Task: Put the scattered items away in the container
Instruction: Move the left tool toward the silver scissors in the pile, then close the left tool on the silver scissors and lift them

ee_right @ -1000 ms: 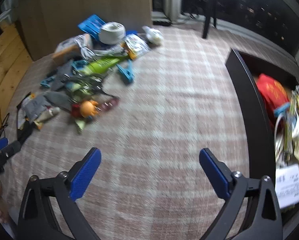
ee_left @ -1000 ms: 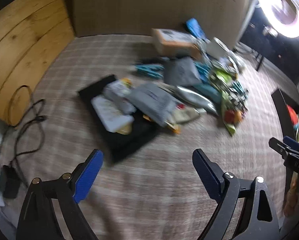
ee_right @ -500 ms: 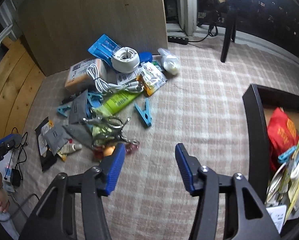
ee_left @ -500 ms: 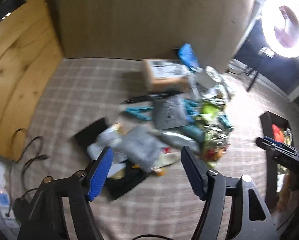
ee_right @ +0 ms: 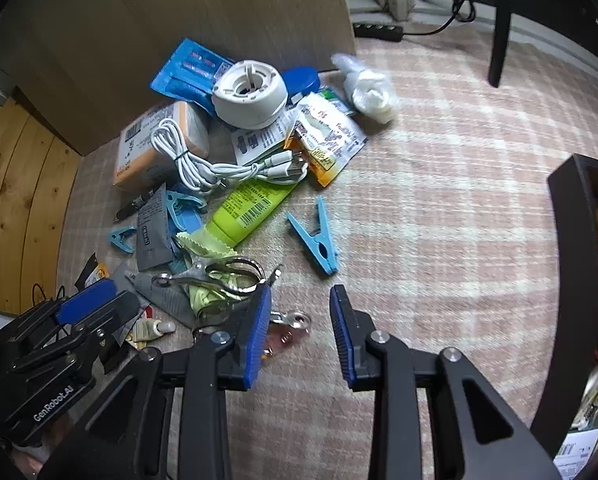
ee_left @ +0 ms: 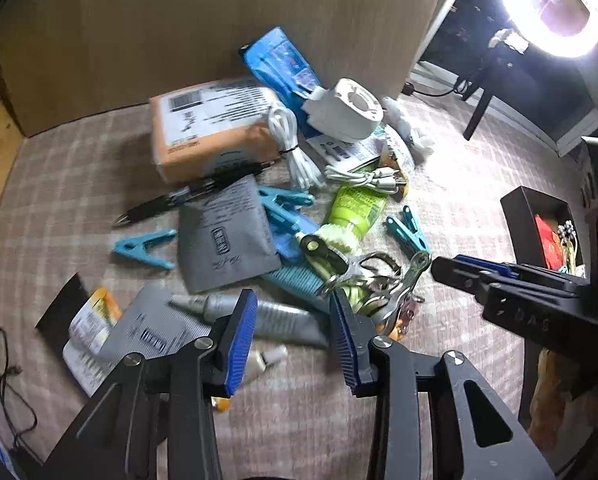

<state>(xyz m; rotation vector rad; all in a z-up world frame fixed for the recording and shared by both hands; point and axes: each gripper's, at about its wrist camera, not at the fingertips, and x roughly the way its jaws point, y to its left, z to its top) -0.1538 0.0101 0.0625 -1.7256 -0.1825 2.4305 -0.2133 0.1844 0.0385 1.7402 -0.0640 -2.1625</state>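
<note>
A pile of scattered items lies on the plaid carpet: a cardboard parcel [ee_left: 211, 128], a white round case [ee_left: 347, 112], a white cable [ee_right: 187, 160], a green tube [ee_right: 251, 204], a grey pouch [ee_left: 223, 236], metal clips [ee_left: 363, 276] and a blue peg [ee_right: 315, 236]. My left gripper [ee_left: 293, 300] hovers over the pile's near edge. Its jaws are closing, and a silver tube [ee_left: 275, 316] shows in the gap below, untouched. My right gripper [ee_right: 300, 292] hangs just right of the pile, jaws closing over carpet and a small metal clip [ee_right: 295, 320]. The black container [ee_right: 571, 240] stands at the right with items inside.
A tall wooden panel [ee_left: 219, 20] backs the pile. A ring light [ee_left: 559, 8] on a dark stand [ee_right: 499, 40] and a power strip [ee_right: 379, 32] are at the far right. Wooden flooring [ee_right: 19, 200] and loose cables [ee_left: 3, 380] lie to the left. Carpet [ee_right: 439, 200] separates pile and container.
Both grippers have moved in towards the pile, which now looks larger and nearer. Both pairs of jaws have narrowed from wide open to about half.
</note>
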